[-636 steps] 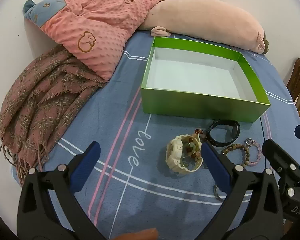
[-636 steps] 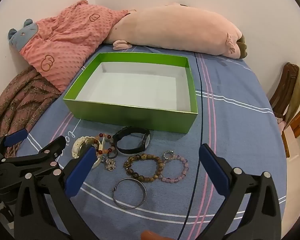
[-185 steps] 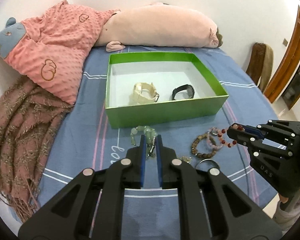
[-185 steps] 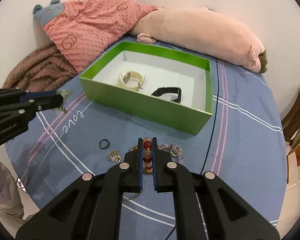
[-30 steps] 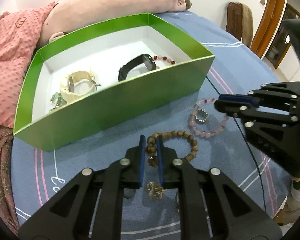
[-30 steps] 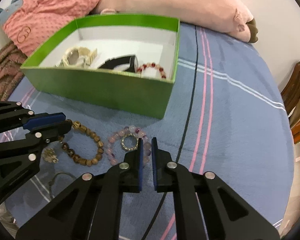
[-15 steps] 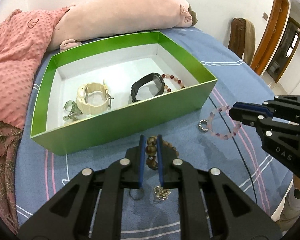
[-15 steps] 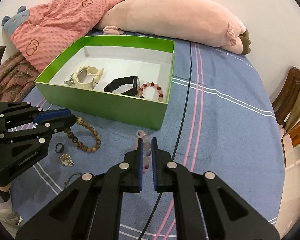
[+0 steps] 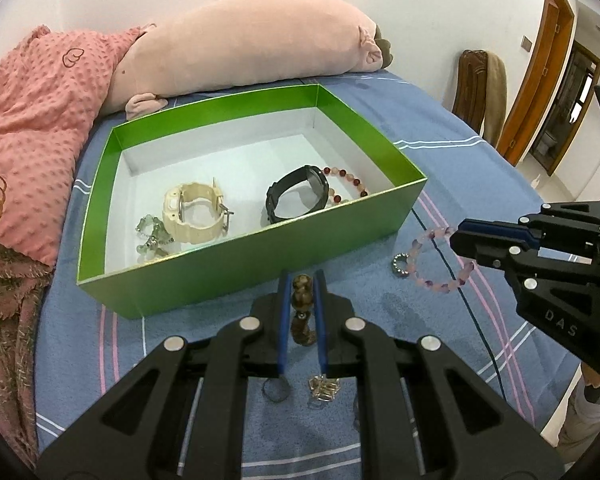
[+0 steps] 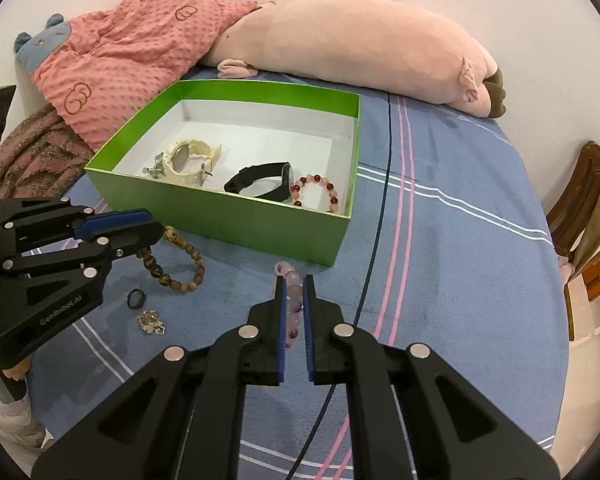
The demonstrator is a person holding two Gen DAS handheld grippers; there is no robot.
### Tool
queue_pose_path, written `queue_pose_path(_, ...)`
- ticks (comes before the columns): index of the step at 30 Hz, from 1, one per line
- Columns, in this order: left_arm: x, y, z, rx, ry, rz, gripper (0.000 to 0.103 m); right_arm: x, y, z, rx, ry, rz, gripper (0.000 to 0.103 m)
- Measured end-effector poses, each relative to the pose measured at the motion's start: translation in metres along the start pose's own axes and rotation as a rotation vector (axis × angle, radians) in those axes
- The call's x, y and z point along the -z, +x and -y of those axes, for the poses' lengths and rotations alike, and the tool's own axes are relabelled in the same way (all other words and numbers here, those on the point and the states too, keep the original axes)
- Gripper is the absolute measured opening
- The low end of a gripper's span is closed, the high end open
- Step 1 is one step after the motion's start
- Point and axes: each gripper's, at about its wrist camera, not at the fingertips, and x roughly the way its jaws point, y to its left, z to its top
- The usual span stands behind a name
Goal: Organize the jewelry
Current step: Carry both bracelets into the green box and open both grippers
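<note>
Left tongs (image 9: 301, 280): clamped on brown bead bracelet (image 10: 180, 258), held off the bed (image 10: 452, 240) just before the green box (image 9: 228, 268). Right tongs (image 10: 293, 286): clamped on pale purple bead bracelet (image 9: 440, 258), raised right of the box. In box: cream watch (image 9: 194, 212), black watch (image 9: 296, 198), red bead bracelet (image 10: 318, 192), green bead piece (image 9: 150, 236). On bed near left tongs: dark ring (image 10: 135, 299), metal charm (image 10: 151, 321)

Ahead of you the box (image 9: 256, 258) sits on the bed (image 10: 452, 240), two watches (image 9: 196, 210) and two bracelets (image 10: 318, 192) inside. Behind it lie the pillows (image 9: 244, 46). Before it, a ring (image 10: 135, 298) and charm (image 10: 151, 321) lie near your left; the chair (image 10: 588, 196) stands right.
</note>
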Motion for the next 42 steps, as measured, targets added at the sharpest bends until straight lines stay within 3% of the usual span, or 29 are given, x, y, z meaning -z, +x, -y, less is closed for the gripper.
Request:
queue_pose_path(15, 0.0, 0.006, -0.005, 0.0, -0.01, -0.025, 0.011, 0.005, 0.016, -0.004, -0.026, -0.005, -0.042, 0.007)
queue_pose_path(21, 0.003, 0.024, -0.008, -0.02, -0.024, -0.095, 0.011, 0.006, 0.025, -0.005, -0.04, -0.001, -0.059, 0.007)
queue_pose_path(34, 0.01, 0.046, -0.022, -0.068, -0.067, -0.164, 0.011, 0.004, 0.043, -0.003, -0.086, 0.024, -0.076, 0.007)
queue_pose_path(38, 0.012, 0.059, -0.032, -0.063, -0.099, -0.217, 0.011, 0.002, 0.046, -0.002, -0.09, 0.023, -0.082, 0.007)
queue_pose_path(42, 0.013, 0.059, -0.036, -0.052, -0.116, -0.218, 0.011, 0.003, 0.048, -0.003, -0.096, 0.027, -0.084, 0.007)
